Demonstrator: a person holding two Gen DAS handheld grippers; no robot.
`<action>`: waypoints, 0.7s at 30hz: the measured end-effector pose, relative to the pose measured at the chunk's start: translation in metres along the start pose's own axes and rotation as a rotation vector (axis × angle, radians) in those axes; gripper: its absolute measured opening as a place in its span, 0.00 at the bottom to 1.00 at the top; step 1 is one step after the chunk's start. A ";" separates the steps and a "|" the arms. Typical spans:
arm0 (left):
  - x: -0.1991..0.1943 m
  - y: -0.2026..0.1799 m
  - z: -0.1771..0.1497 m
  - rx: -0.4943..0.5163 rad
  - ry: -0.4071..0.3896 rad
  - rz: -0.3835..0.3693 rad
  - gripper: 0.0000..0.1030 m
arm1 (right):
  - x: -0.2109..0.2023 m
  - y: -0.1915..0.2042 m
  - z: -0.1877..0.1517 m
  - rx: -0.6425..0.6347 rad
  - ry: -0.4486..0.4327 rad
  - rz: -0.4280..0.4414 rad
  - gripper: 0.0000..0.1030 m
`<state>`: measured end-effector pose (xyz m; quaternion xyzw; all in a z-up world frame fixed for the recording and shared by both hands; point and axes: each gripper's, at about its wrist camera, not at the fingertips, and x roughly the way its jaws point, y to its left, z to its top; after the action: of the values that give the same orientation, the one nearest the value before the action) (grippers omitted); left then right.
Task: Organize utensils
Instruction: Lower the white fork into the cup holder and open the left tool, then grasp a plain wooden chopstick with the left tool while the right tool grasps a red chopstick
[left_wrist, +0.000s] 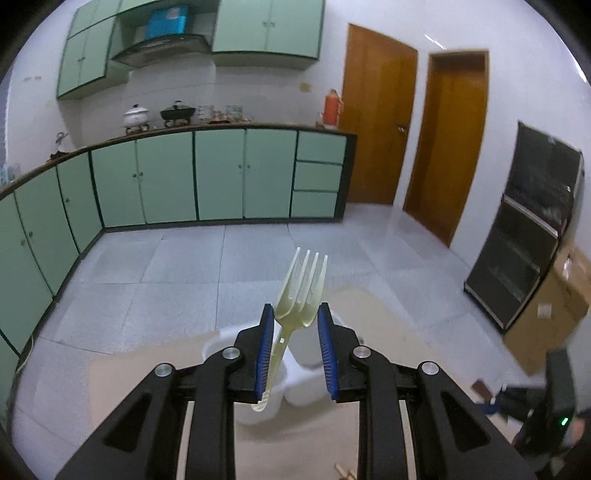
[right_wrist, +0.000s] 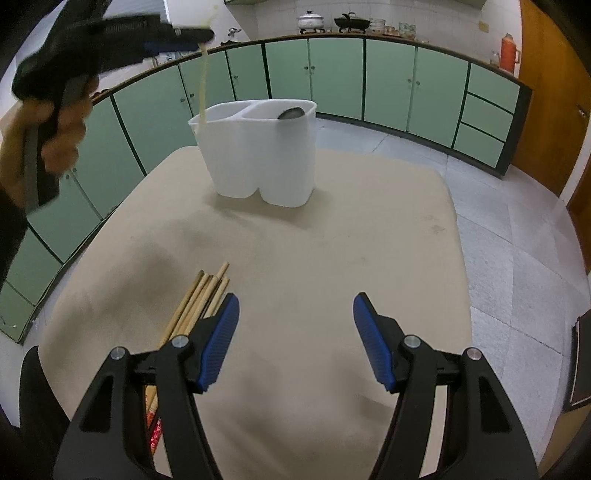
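Landmark: the white two-compartment holder (right_wrist: 258, 155) stands on the beige table (right_wrist: 332, 258), toward its far side.
Left gripper (left_wrist: 295, 332): narrow, it pinches a pale plastic fork (left_wrist: 301, 291), tines up; the handle hangs down over the holder's left compartment.
Right gripper (right_wrist: 295, 339): wide apart and holding nothing, it hangs over the table on the near side of the holder.
Done: a dark spoon (right_wrist: 291, 113) already sits in the holder's right compartment.
Left to do: the fork is not yet inside, I judge; a bundle of wooden chopsticks (right_wrist: 199, 299) lies on the table, near of the holder and to its left.
Around: green cabinets (right_wrist: 332, 74) beyond the holder, pots on the counter.
Obstacles: nothing stands between the fork and the holder.
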<state>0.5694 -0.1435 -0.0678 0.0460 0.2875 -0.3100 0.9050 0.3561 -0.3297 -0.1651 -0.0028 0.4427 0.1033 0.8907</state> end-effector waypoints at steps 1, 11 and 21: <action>-0.001 0.003 0.004 -0.008 -0.004 -0.002 0.23 | 0.002 -0.001 0.000 0.004 0.003 0.000 0.61; 0.012 0.017 -0.008 -0.031 0.012 0.016 0.24 | 0.006 0.002 -0.002 0.011 0.006 0.010 0.61; -0.031 0.018 -0.104 -0.103 0.051 0.116 0.71 | -0.021 0.014 -0.031 0.010 -0.031 -0.006 0.61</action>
<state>0.5089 -0.0854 -0.1386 0.0239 0.3229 -0.2405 0.9151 0.3164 -0.3233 -0.1664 0.0021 0.4295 0.0985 0.8977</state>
